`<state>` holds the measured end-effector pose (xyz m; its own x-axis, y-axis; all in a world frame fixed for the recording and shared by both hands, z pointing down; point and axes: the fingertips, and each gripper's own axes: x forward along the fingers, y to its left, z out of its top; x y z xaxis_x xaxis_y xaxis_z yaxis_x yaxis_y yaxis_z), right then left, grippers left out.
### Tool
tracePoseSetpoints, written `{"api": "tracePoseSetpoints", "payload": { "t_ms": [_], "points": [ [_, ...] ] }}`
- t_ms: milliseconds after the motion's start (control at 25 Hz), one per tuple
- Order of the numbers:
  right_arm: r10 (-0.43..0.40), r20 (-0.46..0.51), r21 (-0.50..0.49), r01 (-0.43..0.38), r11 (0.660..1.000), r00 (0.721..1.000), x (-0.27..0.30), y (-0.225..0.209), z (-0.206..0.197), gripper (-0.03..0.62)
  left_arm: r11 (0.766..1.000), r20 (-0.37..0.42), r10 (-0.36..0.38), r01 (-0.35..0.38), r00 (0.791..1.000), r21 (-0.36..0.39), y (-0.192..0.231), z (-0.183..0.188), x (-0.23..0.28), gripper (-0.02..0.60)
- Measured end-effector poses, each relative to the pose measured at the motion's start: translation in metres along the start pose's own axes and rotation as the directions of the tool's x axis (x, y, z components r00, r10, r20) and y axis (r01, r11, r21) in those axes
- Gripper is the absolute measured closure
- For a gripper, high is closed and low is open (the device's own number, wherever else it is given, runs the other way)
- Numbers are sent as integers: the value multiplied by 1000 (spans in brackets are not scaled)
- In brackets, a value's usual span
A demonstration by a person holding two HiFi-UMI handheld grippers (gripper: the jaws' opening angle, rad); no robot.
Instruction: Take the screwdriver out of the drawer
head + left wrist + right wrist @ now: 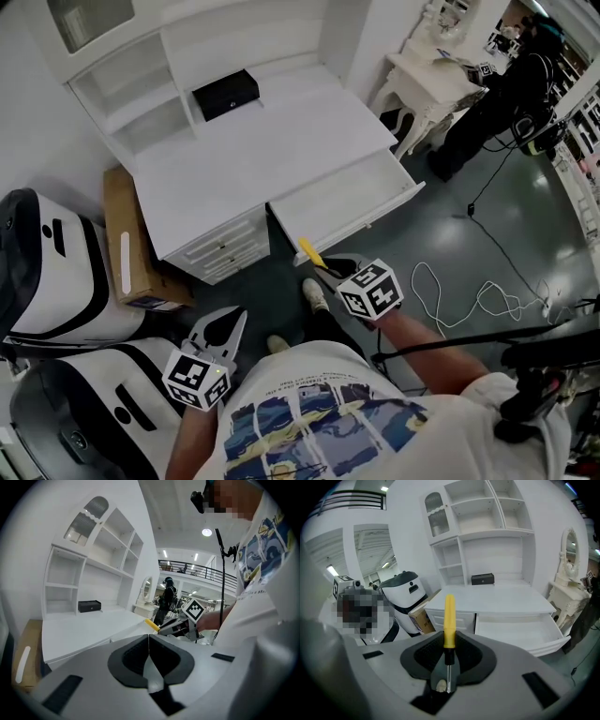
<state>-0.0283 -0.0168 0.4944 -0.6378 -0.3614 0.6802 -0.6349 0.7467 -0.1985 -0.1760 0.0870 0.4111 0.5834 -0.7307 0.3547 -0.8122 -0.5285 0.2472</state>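
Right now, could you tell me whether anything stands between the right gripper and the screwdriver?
Nothing visible does. The right gripper is shut on the screwdriver, with the yellow handle pointing forward, and holds it outside the open drawer.

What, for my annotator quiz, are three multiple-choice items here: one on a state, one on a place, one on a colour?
1. The drawer is: A shut; B lifted out; C open.
2. The screwdriver is: A in the right gripper; B in the drawer; C on the floor.
3. Its handle is: A red; B yellow; C black.
Answers: 1 C, it juts out with its inside showing; 2 A, the jaws close on it; 3 B, yellow shows in all three views.
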Motion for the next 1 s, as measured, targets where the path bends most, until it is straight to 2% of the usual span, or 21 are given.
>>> {"api": "tracePoseSetpoints", "payload": {
  "t_ms": [1000],
  "points": [
    [29,29,0,-29,1000,999,-11,18,0,500,1000,-16,-17,17,1000,-4,-20,-7,-3,568]
  ]
}}
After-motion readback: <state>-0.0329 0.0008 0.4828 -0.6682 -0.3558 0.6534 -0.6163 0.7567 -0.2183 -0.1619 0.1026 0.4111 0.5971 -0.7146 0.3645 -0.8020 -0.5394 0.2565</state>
